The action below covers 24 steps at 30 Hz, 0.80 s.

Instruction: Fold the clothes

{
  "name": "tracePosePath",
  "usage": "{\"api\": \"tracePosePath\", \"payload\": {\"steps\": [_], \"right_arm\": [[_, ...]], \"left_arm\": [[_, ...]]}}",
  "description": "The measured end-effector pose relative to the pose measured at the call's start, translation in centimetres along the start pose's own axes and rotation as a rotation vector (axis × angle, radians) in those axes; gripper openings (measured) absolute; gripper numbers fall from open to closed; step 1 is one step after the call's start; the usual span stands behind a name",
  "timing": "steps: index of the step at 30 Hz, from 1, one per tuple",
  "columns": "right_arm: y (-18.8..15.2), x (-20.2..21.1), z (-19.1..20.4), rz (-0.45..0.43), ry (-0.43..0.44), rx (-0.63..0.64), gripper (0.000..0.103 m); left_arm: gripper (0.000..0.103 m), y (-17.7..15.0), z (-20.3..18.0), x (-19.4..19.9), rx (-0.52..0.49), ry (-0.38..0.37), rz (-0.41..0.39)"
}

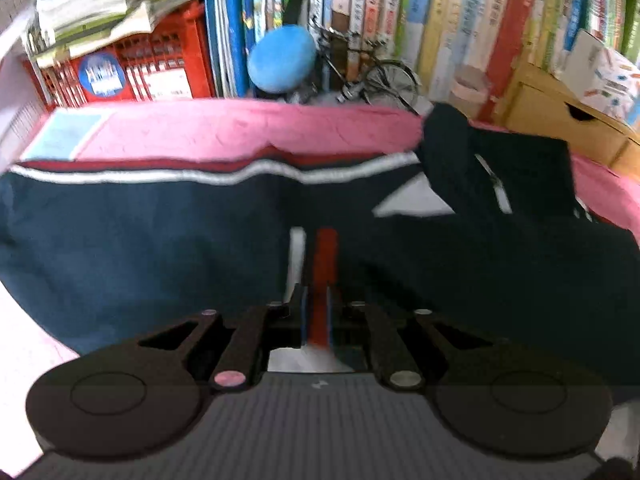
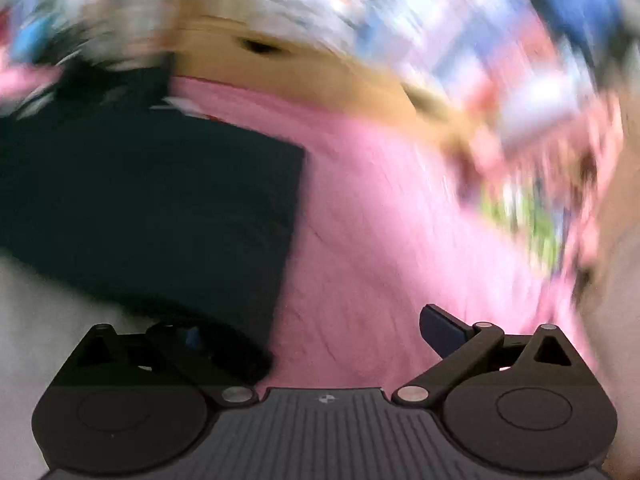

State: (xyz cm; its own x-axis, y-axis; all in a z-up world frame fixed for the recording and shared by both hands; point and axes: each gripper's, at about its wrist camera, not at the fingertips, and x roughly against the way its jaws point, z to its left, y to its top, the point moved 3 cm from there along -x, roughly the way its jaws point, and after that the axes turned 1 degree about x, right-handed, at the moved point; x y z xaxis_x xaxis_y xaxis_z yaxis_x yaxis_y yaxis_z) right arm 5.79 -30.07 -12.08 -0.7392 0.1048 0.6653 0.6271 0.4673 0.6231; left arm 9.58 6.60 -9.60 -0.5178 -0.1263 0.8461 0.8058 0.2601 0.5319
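Two black fingers of the left gripper (image 1: pixel 317 312) are pinched almost shut on a red and white stripe of the dark navy cloth garment (image 1: pixel 160 248), which lies spread on the pink bed sheet (image 1: pixel 240 128) in front of a red plastic crate (image 1: pixel 160 68), a round blue cushion (image 1: pixel 282 60) and a row of books (image 1: pixel 460 12) whose writing is too blurry to read. In the very blurry right view, the right gripper (image 2: pixel 316 336) is wide open over the pink sheet with nothing between its fingers, and the garment's straight edge lies by its left finger.
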Motion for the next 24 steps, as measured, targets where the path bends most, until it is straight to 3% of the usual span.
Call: {"api": "tracePosePath", "payload": {"steps": [3, 5, 8, 9, 11, 13, 16, 18, 20, 23, 24], "right_arm": [[1.2, 2.8, 5.4, -0.179, 0.054, 0.275, 0.102], [1.4, 3.2, 7.6, -0.234, 0.051, 0.390, 0.102], [1.4, 1.1, 5.6, -0.164, -0.045, 0.301, 0.101], [1.3, -0.2, 3.7, -0.095, -0.097, 0.226, 0.096], [0.6, -1.9, -0.1, -0.002, -0.115, 0.078, 0.097], [0.4, -2.1, -2.1, 0.013, -0.049, -0.014, 0.099], [0.8, -2.1, -0.8, 0.014, -0.083, 0.066, 0.100], [0.8, -2.4, -1.6, 0.042, -0.071, -0.042, 0.103], [0.5, -2.9, -4.3, 0.114, 0.002, -0.288, 0.102], [-0.5, -3.4, -6.8, 0.198, 0.081, -0.534, 0.103], [-0.2, -2.9, -6.6, 0.197, 0.062, -0.513, 0.102]], "left_arm": [[0.010, -0.8, -0.7, -0.7, -0.031, 0.017, 0.013], [0.010, -0.8, -1.1, -1.1, -0.042, 0.030, 0.015], [0.010, -0.4, -1.2, -1.3, -0.045, 0.026, 0.006], [0.011, -0.3, -1.2, -1.4, -0.047, 0.026, 0.002], [0.014, -0.4, -1.2, -1.6, -0.052, 0.027, -0.001], [0.014, -0.5, -1.1, -1.7, -0.056, 0.026, -0.005], [0.015, -0.5, -1.1, -1.6, -0.069, 0.027, -0.004], [0.019, -0.4, -0.7, -1.2, -0.064, 0.014, -0.005], [0.027, -0.3, 0.2, -1.0, -0.043, 0.004, -0.006], [0.027, -0.3, 1.8, -1.0, -0.009, 0.015, 0.004], [0.027, -0.4, 2.2, -1.0, 0.008, 0.011, 0.008]]}}
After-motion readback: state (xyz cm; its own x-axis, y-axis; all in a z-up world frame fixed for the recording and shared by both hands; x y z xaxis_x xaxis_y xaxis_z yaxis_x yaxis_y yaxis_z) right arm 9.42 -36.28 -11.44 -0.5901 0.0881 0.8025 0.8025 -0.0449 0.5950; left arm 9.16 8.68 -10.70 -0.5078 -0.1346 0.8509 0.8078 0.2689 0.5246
